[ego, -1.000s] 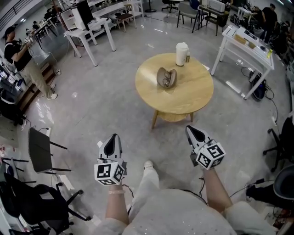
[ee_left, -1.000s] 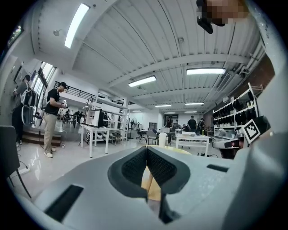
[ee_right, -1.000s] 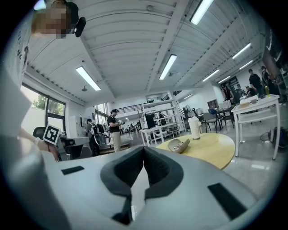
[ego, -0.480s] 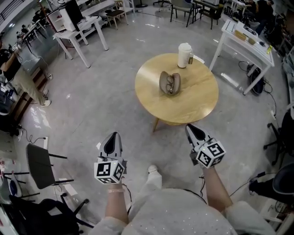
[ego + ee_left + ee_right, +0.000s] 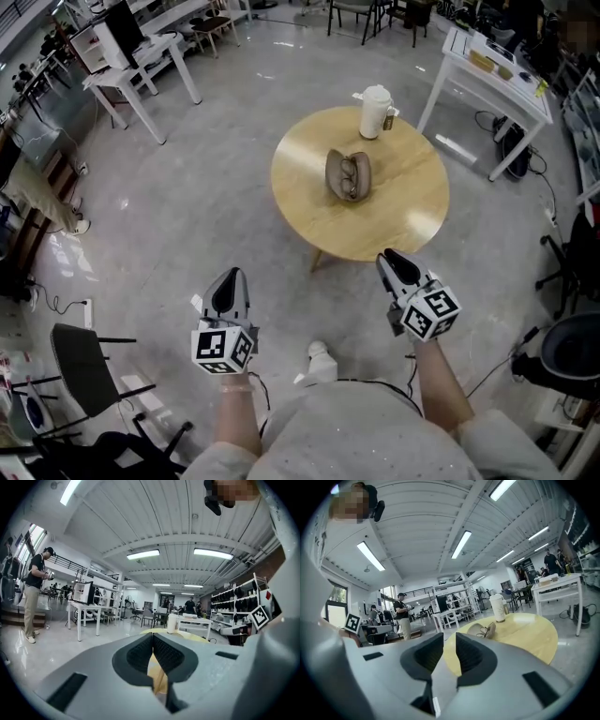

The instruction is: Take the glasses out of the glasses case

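- The open, brownish clamshell glasses case [image 5: 337,173] is lying near the middle of the round pale-wood table [image 5: 394,220], with the dark-rimmed glasses [image 5: 353,178] sitting inside it; from the head view they are too small to make out in any detail.
- The right gripper view is catching the case [image 5: 482,630] side-on, lids spread, with only an edge of the frame showing.
- The left gripper view is losing the case behind its own jaws; just a strip of table [image 5: 190,637] and the white lidded paper cup [image 5: 172,623] are peeking over.
- That cup [image 5: 374,111] is standing at the table's far edge, apart from the case.
- The left gripper [image 5: 230,281] is hanging over the floor, well short of the table, jaws pressed together on nothing.
- The right gripper [image 5: 392,261] is sitting just at the table's near rim, its jaws opening with nothing between them.
- A white desk [image 5: 487,75] is standing beyond the table, a black chair [image 5: 80,352] near left.
- A standing person in a dark shirt [image 5: 35,597] is showing only in the gripper views.
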Action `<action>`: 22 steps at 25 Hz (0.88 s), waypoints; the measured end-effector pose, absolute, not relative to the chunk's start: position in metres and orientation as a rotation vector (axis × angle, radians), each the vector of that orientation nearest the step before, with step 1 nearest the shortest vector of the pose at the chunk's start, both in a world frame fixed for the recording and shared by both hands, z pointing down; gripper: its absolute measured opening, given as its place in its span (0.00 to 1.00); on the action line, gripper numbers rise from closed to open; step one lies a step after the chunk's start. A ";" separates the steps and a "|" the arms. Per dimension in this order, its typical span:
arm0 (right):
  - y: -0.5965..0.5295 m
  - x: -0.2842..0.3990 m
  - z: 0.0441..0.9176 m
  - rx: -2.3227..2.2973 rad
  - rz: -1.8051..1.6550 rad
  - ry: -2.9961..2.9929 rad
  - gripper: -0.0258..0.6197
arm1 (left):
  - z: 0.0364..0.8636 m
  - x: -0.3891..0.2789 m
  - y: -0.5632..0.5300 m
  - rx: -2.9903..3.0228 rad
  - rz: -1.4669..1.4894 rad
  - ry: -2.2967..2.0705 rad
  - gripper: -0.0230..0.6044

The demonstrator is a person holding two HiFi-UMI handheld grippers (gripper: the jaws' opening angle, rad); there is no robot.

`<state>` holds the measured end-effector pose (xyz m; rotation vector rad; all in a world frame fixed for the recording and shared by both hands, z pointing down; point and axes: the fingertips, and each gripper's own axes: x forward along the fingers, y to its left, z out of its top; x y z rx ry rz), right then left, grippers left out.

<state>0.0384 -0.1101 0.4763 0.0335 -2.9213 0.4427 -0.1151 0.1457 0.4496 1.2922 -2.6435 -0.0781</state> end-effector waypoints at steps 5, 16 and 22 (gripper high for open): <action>-0.105 0.023 0.481 0.059 0.469 -2.919 0.24 | 0.455 -0.134 0.143 1.329 -0.089 -2.622 0.04; -0.105 -0.006 0.485 0.041 0.494 -2.911 0.31 | 0.473 -0.146 0.145 1.319 -0.111 -2.582 0.04; -0.110 -0.045 0.492 0.019 0.469 -2.912 0.35 | 0.477 -0.183 0.130 1.339 -0.115 -2.576 0.04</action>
